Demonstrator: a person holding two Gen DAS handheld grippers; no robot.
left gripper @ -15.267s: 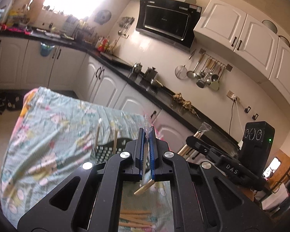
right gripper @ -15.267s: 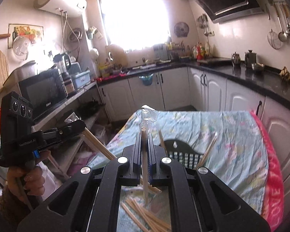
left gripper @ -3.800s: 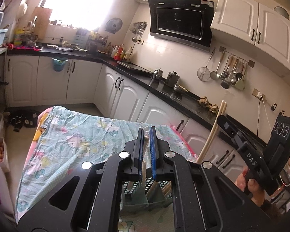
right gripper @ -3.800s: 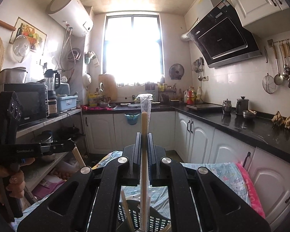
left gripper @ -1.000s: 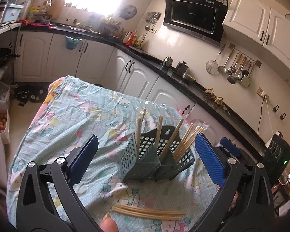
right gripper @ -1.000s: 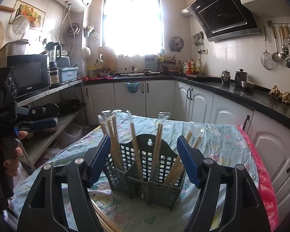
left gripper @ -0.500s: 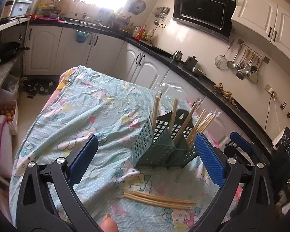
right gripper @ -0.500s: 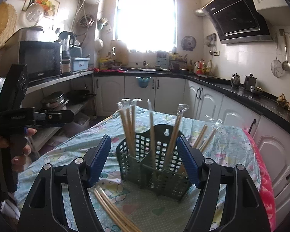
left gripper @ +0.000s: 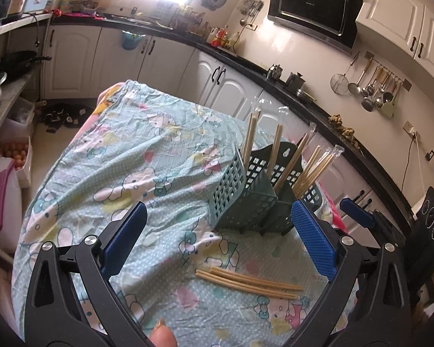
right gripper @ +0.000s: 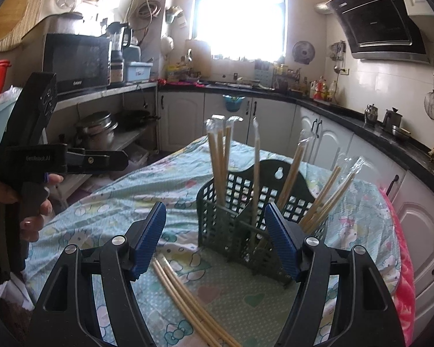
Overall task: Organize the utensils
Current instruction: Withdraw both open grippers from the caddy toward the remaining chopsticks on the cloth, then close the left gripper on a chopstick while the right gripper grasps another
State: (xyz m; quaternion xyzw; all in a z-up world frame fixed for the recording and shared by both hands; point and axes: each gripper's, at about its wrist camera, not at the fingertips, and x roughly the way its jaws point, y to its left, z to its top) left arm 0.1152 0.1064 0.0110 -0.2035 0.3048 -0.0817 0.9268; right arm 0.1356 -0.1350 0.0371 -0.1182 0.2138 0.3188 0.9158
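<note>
The left gripper (left gripper: 217, 238) stands with its blue-padded jaws spread wide and nothing between them; ahead of the jaws, nearer the right-hand pad, sits the dark green perforated plastic utensil basket (left gripper: 247, 199) on the pale blue cartoon-print tablecloth (left gripper: 124, 156); several plastic-sleeved wooden chopsticks (left gripper: 276, 147) stand upright or leaning in its compartments; a small bundle of bare wooden chopsticks (left gripper: 245, 282) lies flat on the cloth just below and between the pads; the right gripper (right gripper: 215, 241) is likewise spread and empty, the basket (right gripper: 217, 225) just beyond its pads, the loose bundle (right gripper: 188, 297) running under its left pad.
</note>
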